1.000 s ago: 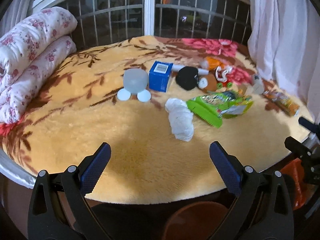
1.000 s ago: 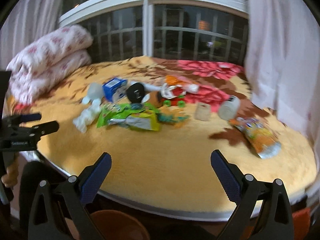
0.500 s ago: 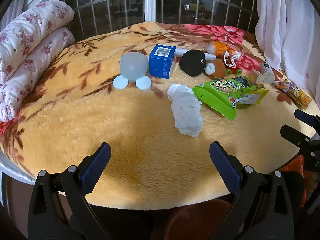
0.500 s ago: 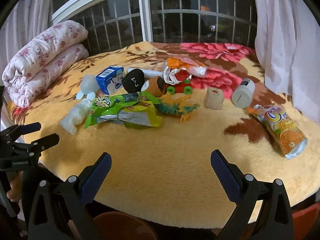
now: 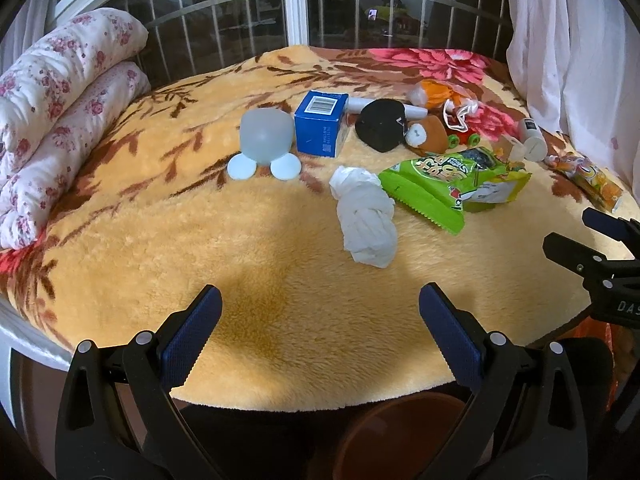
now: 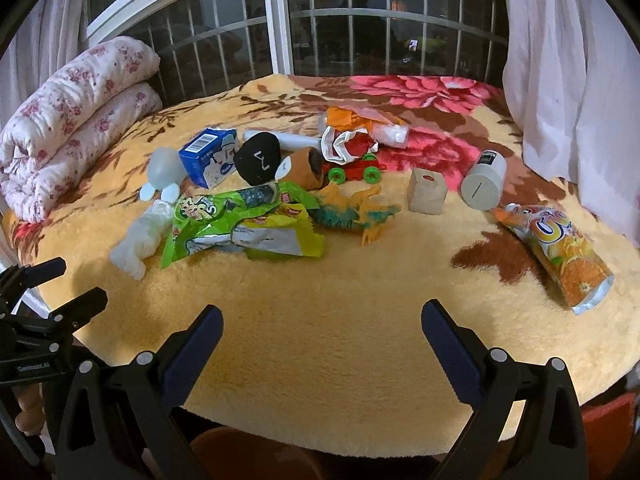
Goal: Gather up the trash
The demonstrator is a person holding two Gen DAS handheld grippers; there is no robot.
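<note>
Trash lies on a yellow plush blanket on a bed. A crumpled white tissue wad sits mid-bed, beside a green snack bag with a yellow wrapper on it. An orange juice pouch rests at the right. My left gripper hovers open over the near edge, short of the tissue. My right gripper is open too, above bare blanket near the front edge, holding nothing.
Toys crowd the back: a blue carton, a pale round figure, a black plush, a red toy car, a dinosaur, a white can, a small beige box. Folded quilts lie left. A brown bin rim sits below the bed edge.
Both grippers have moved forward and tilted down toward the bed, so the trash sits closer and lower in both views. Both stay open.
</note>
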